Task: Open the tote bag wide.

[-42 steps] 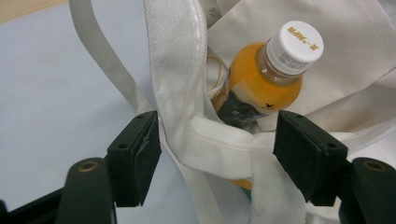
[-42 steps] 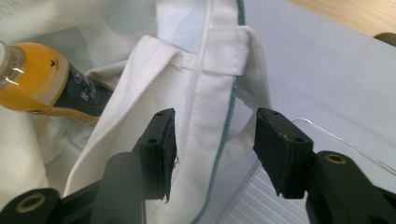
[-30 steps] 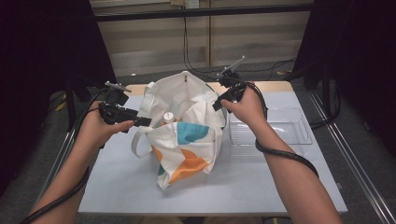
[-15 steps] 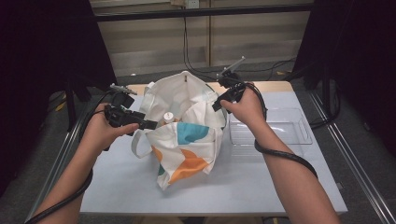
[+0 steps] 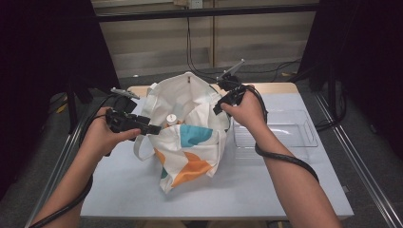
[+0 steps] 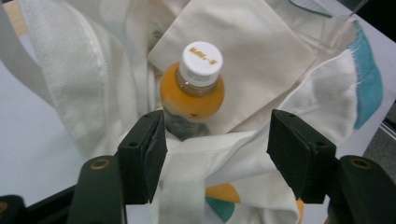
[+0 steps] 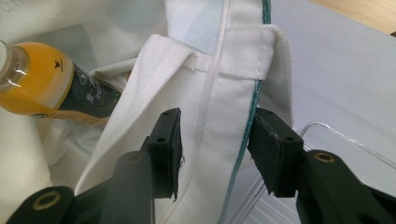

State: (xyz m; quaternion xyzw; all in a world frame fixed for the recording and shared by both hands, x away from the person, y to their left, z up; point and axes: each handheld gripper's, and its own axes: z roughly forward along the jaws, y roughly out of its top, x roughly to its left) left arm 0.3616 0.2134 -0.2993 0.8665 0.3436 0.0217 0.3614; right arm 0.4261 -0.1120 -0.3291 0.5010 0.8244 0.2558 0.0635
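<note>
Bottle (image 6: 192,88) of orange drink is standing almost upright inside a white bag (image 5: 190,137) at the middle of the table (image 5: 266,190), white cap up, its long axis running up toward the bag's mouth.

Going from big to small: the table is lying pale and bare at six o'clock of the bag and along its left side. A clear tray (image 5: 285,137) is sitting at three o'clock of the bag, just beside it. The bag itself is slumping open, with orange and teal patches on its near face.

The left gripper (image 6: 217,161) is hovering at the bag's nine o'clock edge with its jaws spread wide; a fold of the rim and a strap are lying between them, not pinched. From this gripper the bottle is lying straight ahead at twelve o'clock, just past the rim, so the left hand (image 5: 97,137) is likely the nearer one for a grab.

The right gripper (image 7: 215,149) is working at the bag's two o'clock edge, jaws partly parted around the seamed hem, flanking the cloth without clearly clamping it. From there the bottle is lying off at ten o'clock, deeper in.

Open room is lying above the cap; cloth is crowding the bottle's sides.
</note>
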